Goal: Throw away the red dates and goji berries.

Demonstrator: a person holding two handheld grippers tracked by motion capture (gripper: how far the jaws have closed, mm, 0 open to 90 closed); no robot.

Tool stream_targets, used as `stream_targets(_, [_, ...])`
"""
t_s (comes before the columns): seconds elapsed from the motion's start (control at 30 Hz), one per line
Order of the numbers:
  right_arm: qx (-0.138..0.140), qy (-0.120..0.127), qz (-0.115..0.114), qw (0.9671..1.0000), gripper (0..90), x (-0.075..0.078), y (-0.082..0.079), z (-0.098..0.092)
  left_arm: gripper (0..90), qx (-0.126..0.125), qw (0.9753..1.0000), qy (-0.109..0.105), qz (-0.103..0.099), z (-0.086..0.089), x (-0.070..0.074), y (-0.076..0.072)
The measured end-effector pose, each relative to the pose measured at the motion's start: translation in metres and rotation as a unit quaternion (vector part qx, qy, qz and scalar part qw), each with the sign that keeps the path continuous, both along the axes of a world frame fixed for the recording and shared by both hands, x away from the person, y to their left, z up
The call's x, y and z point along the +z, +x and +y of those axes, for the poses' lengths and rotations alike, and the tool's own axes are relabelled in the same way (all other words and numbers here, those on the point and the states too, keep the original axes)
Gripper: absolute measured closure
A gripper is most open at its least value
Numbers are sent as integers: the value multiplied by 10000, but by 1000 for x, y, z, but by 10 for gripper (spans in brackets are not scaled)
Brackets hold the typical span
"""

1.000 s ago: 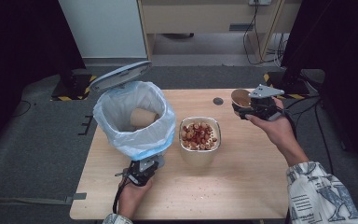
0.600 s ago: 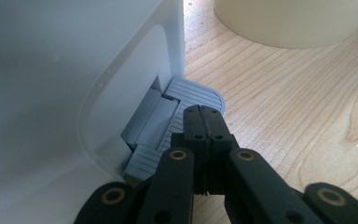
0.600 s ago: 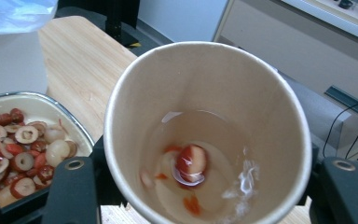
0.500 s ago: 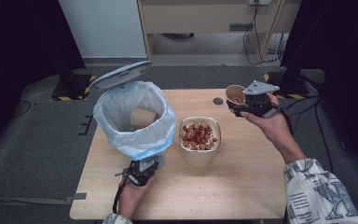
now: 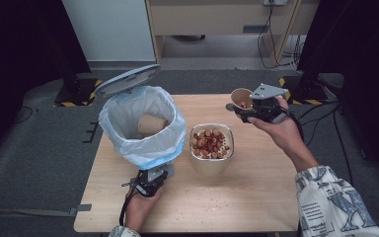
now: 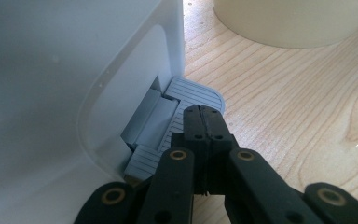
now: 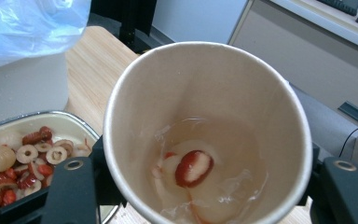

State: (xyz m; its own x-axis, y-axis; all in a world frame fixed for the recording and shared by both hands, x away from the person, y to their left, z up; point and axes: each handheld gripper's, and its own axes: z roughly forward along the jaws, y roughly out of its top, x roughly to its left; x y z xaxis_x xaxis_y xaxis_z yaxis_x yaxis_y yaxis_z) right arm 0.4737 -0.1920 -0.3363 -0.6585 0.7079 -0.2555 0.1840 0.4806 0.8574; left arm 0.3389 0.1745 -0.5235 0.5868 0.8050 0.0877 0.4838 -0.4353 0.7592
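Note:
My right gripper (image 5: 242,104) is shut on a tan paper cup (image 5: 241,98), held tilted above the table's far right, short of the bowl. Inside the cup (image 7: 207,135) lie a red date slice and a few pale scraps in clear liquid. A cream bowl (image 5: 211,148) of sliced red and white dried fruit stands mid-table; the bowl (image 7: 32,144) lies below the cup's left. My left gripper (image 6: 204,122), jaws shut, presses the grey ribbed pedal (image 6: 191,95) of the white bin (image 5: 143,123). The bin lid (image 5: 127,80) stands up and another paper cup (image 5: 151,124) lies inside.
The bin has a pale blue plastic liner (image 5: 160,143) folded over its rim. A small dark round thing (image 5: 230,107) lies on the wooden table (image 5: 256,192) under the held cup. Crumbs dot the near part of the table. Cables trail on the floor behind the table.
My right gripper has carried the paper cup leftward, closer to the bowl. The left gripper has stayed on the pedal with the lid up.

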Motion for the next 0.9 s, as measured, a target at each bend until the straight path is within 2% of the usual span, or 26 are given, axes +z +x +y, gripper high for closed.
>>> stream_targets(0.17, [38, 12, -3, 10000, 350, 1, 0, 5, 894, -3, 10000, 4, -2, 0, 0, 0])
stream_targets(0.37, [137, -91, -91, 9998, 350, 4, -2, 13, 894, -10, 10000, 26, 0, 0, 0, 0])
stream_targets(0.47, [193, -311, -240, 9990, 349, 6, -2, 18, 894, 1, 10000, -24, -5, 0, 0, 0])
stream_targets(0.63, [257, -435, -378, 9980, 348, 11, -4, 21, 894, 0, 10000, -16, -8, 0, 0, 0])
stream_targets(0.7, [272, -563, -510, 9967, 348, 13, -5, 23, 894, 3, 10000, -16, -9, 0, 0, 0])
stream_targets(0.9, [311, -818, -667, 9939, 345, 18, -8, 26, 894, 12, 10000, -55, -18, -1, -1, 0])
